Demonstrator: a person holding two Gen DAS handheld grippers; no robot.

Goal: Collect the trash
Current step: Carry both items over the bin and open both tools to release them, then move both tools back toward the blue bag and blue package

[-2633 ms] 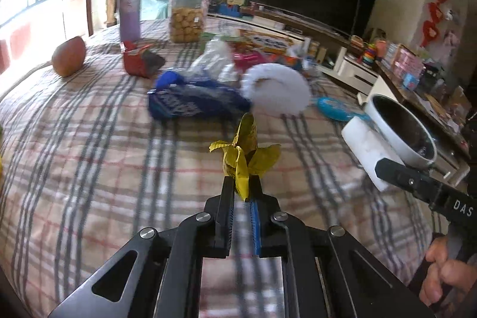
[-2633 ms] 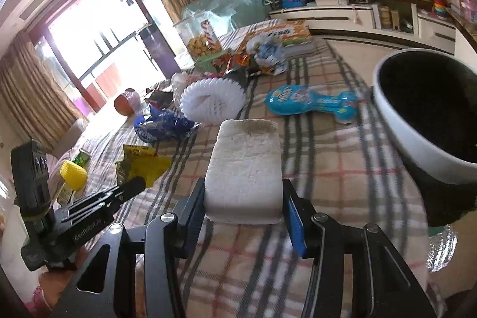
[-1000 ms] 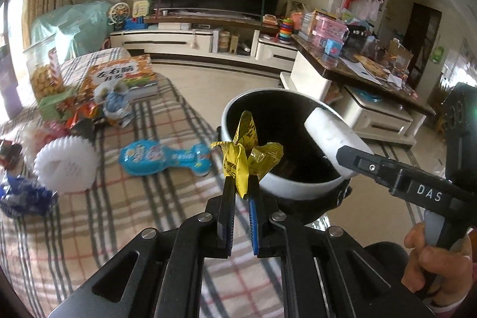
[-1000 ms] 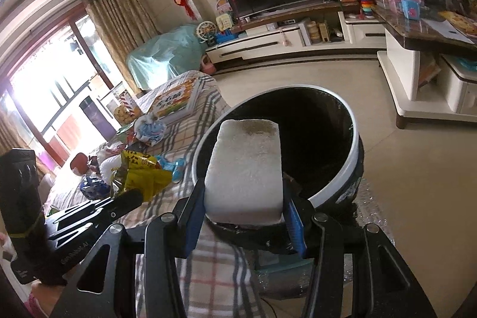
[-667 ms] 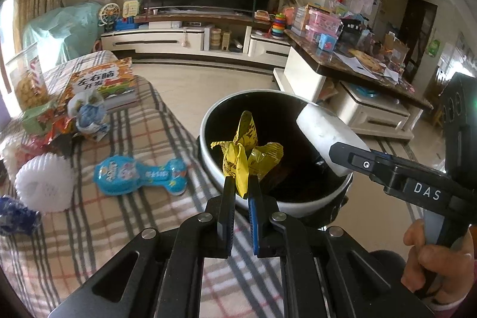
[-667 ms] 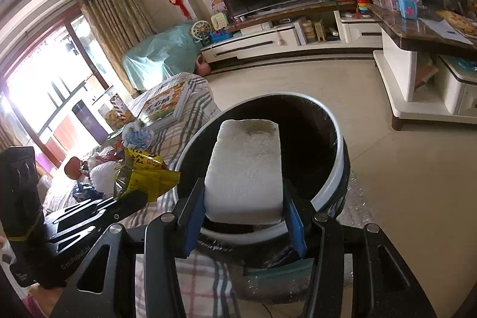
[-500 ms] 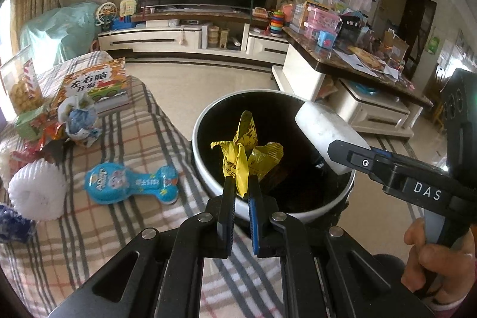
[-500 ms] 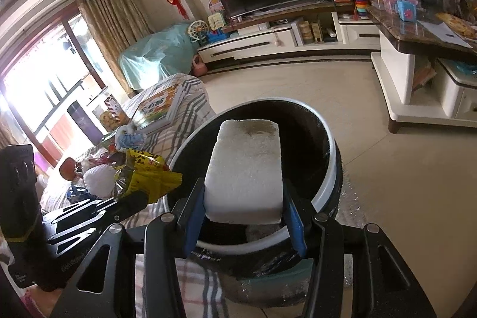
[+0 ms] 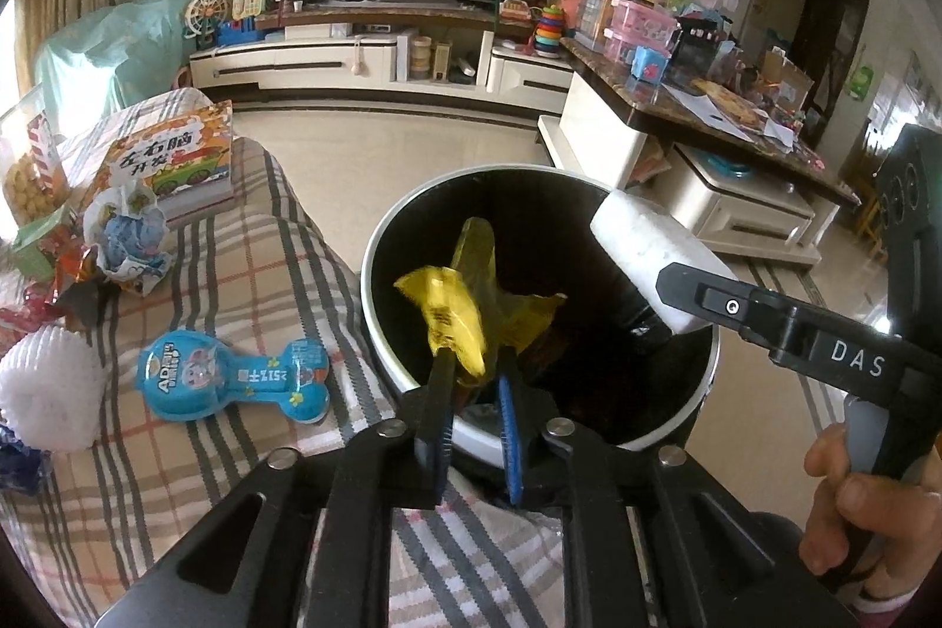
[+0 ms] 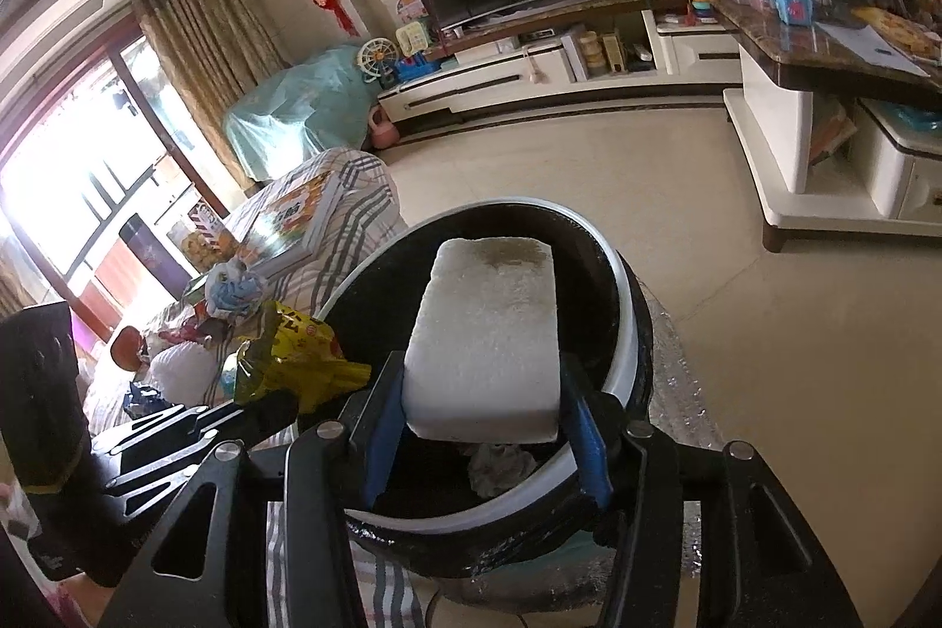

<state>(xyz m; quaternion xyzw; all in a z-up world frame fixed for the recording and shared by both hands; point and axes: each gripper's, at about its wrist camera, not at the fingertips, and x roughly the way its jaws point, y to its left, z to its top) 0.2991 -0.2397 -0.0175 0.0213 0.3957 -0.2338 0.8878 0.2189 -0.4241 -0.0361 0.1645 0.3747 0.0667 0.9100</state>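
I have both loads over the bin, so this is the drop step. My left gripper [image 9: 474,369] has its jaws a little apart with the crumpled yellow foil snack wrapper [image 9: 471,316] sitting between the fingertips; I judge the pinch is slack or just letting go, but the wrapper is not clear of the fingers yet. It hangs over the near-left part of the round black-lined trash bin with the white rim [image 9: 382,334].

My right gripper [image 10: 480,410] is clamped on the white rectangular foam block [image 10: 486,334], blue pads pressed on both long sides. The block is over the bin mouth, seen from above in the right wrist view, and in the left wrist view it pokes in over the right rim. Some pale crumpled stuff already lies at the bottom of the bin.

Next move as I see it: spread the left jaws wider so the wrapper falls, then widen the right jaws enough for the block to slip through. The block is light, so it may cling to a pad; a small shake could be needed.

Beyond the bin, on the plaid cloth-covered table [image 9: 194,463], more pickup candidates wait: a blue bone-shaped plastic packet [image 9: 232,381], a white ribbed foam fruit net [image 9: 50,395], a crumpled white-and-blue paper ball [image 9: 129,231], and farther back a colourful children's book [image 9: 171,166].
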